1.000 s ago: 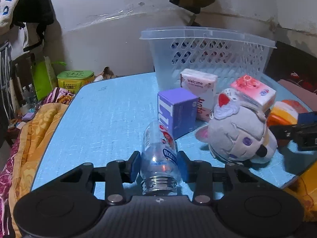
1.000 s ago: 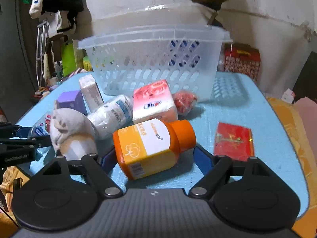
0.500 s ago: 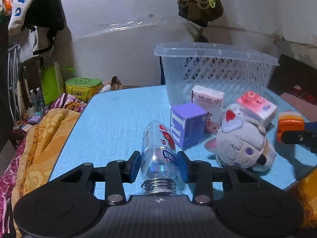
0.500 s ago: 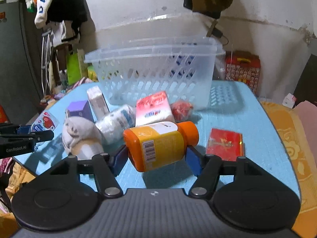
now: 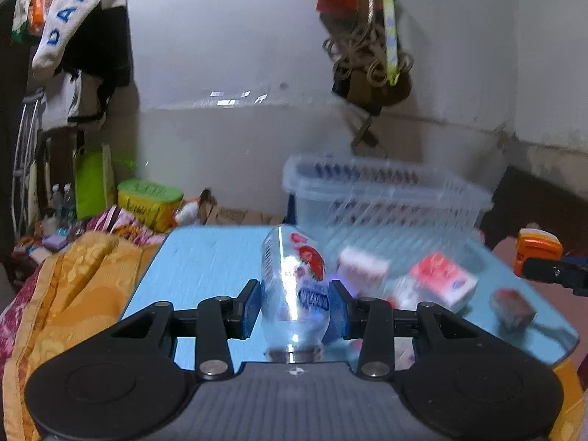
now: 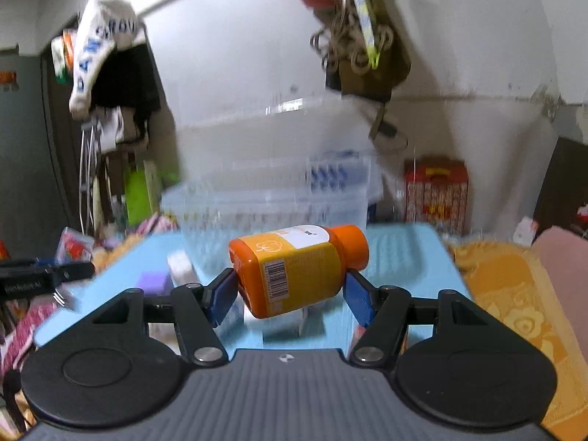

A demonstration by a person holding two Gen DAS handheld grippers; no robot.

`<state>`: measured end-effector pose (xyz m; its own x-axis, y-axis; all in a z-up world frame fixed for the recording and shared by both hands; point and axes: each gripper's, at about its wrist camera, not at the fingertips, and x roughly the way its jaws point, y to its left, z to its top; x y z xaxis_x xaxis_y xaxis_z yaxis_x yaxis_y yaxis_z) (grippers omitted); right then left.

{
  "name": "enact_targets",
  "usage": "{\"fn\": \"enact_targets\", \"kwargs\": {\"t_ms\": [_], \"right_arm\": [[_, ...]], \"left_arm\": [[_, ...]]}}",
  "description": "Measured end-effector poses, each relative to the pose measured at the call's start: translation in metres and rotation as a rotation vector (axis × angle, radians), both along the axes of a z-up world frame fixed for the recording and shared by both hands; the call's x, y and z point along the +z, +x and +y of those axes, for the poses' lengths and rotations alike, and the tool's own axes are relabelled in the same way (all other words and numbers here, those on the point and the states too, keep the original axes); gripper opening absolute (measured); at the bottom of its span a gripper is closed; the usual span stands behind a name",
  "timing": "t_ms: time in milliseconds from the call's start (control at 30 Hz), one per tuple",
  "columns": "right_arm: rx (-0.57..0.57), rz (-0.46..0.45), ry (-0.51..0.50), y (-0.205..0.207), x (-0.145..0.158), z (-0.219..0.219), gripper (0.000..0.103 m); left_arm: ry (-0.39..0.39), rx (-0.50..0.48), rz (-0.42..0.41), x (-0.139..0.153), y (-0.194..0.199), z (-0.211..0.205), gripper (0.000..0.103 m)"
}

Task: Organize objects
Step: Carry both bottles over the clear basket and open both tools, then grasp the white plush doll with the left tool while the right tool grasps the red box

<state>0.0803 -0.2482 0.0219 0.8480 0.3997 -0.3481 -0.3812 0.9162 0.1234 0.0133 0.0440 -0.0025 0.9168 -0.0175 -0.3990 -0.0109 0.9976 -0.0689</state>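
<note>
My left gripper (image 5: 294,299) is shut on a clear plastic bottle (image 5: 292,275) with a red and blue label, held above the blue table (image 5: 205,268), cap end toward the camera. My right gripper (image 6: 290,290) is shut on an orange bottle (image 6: 294,264) with a yellow label, lying sideways between the blue pads, lifted above the table (image 6: 397,253). The clear plastic basket (image 5: 382,198) stands at the table's far side; it also shows blurred in the right wrist view (image 6: 264,213). The orange bottle's cap (image 5: 536,248) shows at the right edge of the left wrist view.
On the table lie a white tissue pack (image 5: 362,266), a red and white pack (image 5: 443,281), a small dark red item (image 5: 512,305) and a purple box (image 6: 152,281). Orange blankets (image 5: 73,286) lie left of the table. A red gift box (image 6: 435,191) stands behind the table.
Both grippers have risen with their bottles, lifting them off the table. The table objects now sit lower and farther in both views. The views are motion-blurred.
</note>
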Motion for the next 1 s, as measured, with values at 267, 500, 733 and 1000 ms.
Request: {"fn": "enact_targets", "kwargs": {"t_ms": [267,500,733,1000], "right_arm": [[-0.01,-0.103,0.001,0.054,0.041,0.016,0.066],[-0.033,-0.047,-0.054,0.139,0.036,0.03,0.066],[-0.014,-0.096,-0.097,0.142,0.028,0.037,0.103],[-0.055,-0.103,-0.08,0.063,0.011,0.01,0.103]], "left_arm": [[-0.043,-0.055,-0.056,0.045,0.062,-0.023,0.043],[-0.062,-0.064,-0.026,0.072,0.161,-0.041,0.043],[0.016,-0.05,-0.033,0.043,0.189,-0.054,0.103],[-0.001,-0.049,-0.035,0.034,0.121,-0.022,0.103]]}}
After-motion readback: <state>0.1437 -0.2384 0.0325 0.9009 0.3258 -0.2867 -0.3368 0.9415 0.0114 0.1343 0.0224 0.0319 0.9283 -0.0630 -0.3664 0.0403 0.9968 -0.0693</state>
